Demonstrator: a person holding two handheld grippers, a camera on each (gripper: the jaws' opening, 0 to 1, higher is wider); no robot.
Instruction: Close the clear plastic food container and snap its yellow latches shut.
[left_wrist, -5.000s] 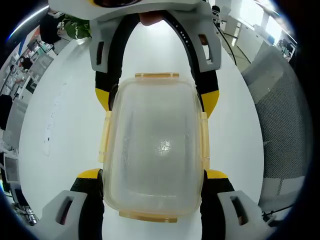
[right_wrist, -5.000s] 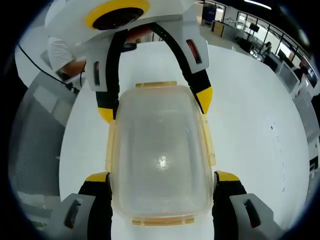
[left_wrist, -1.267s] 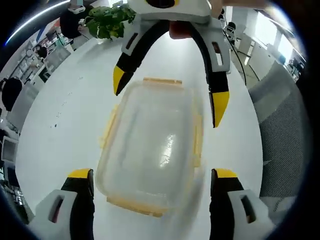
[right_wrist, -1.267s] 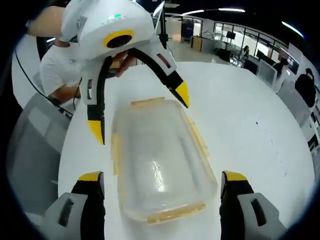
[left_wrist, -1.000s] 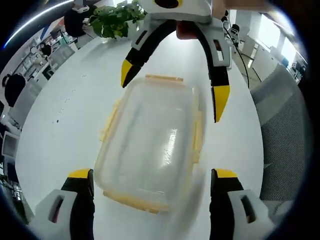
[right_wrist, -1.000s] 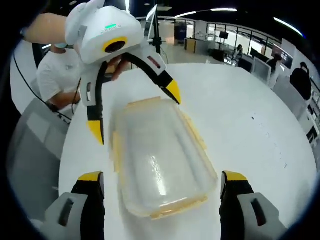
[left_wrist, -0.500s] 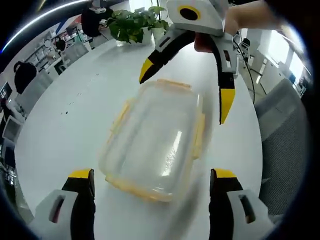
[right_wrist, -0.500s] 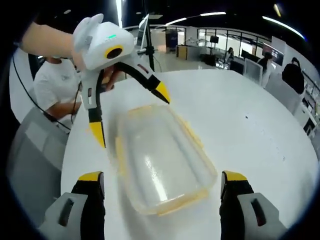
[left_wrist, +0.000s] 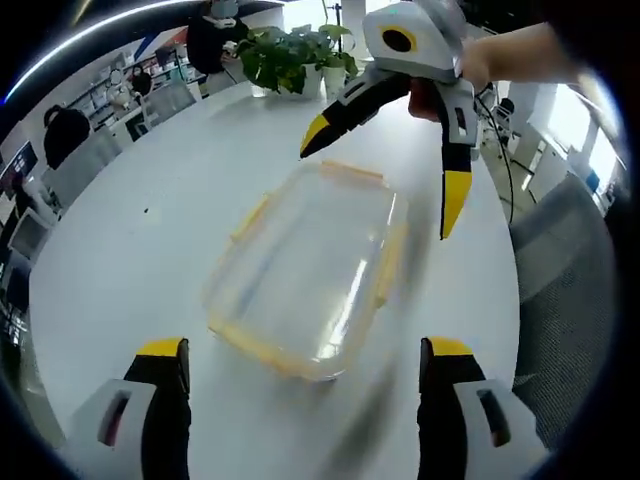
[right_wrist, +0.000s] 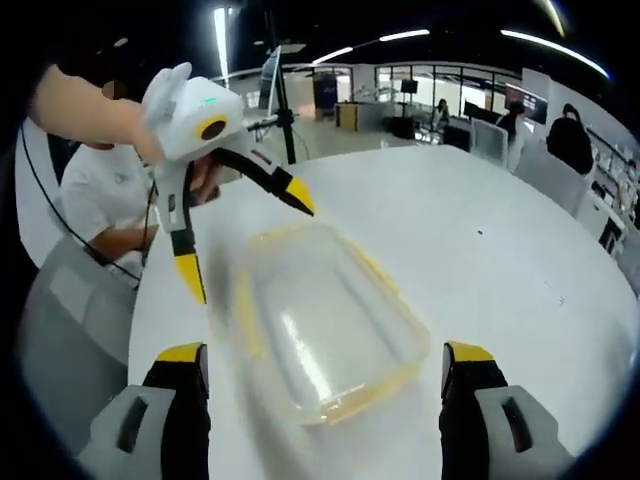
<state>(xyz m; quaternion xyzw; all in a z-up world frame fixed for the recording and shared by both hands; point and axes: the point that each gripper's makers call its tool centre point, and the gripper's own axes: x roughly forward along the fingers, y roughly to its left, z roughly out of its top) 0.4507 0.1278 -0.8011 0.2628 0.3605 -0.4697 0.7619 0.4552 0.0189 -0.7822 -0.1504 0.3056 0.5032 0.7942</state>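
The clear plastic container (left_wrist: 305, 270) lies on the white table (left_wrist: 140, 250) with its lid on and yellow latches along its edges; blur hides how the latches sit. My left gripper (left_wrist: 303, 350) is open, its jaws wide and short of the near end. My right gripper (left_wrist: 385, 165) hovers open above the far end, held by a hand. In the right gripper view the container (right_wrist: 325, 320) lies ahead of my open right gripper (right_wrist: 326, 352), with the left gripper (right_wrist: 243, 235) raised open beyond it. Neither gripper touches the container.
A potted plant (left_wrist: 290, 55) stands at the table's far edge. A grey mesh chair (left_wrist: 565, 260) is beside the table. A person in a white shirt (right_wrist: 95, 200) is at the table's side. Bare white table (right_wrist: 490, 250) surrounds the container.
Five seconds ago both grippers flanked the container closely. Both have since spread their jaws, pulled back and lifted away. The container stays on the table.
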